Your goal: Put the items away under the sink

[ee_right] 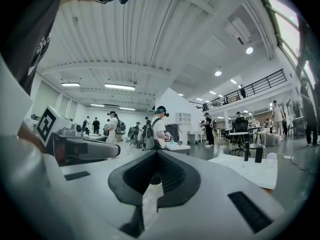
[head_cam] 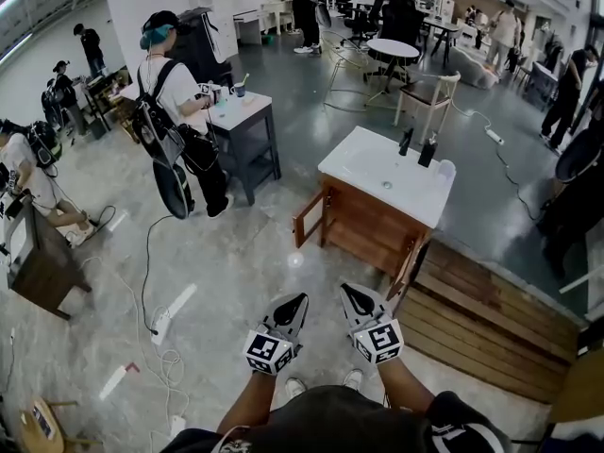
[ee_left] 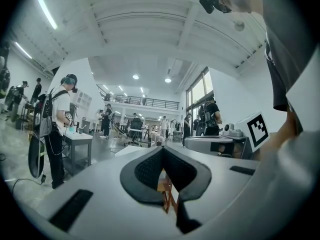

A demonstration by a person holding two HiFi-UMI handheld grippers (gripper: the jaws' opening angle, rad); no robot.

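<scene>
Two hand-held grippers side by side at 6 o'clock: left gripper and right gripper, jaws together, nothing between. Two dark slim bottles upright on white sink countertop, at 1 o'clock from grippers. Wooden under-sink cabinet below, doors open.

Bright, even light falls from ceiling strip lamps and tall windows; the glossy floor shows soft glare. Both gripper views bulge with fisheye distortion and black corners. The left tongs and right tongs blur up close.
</scene>
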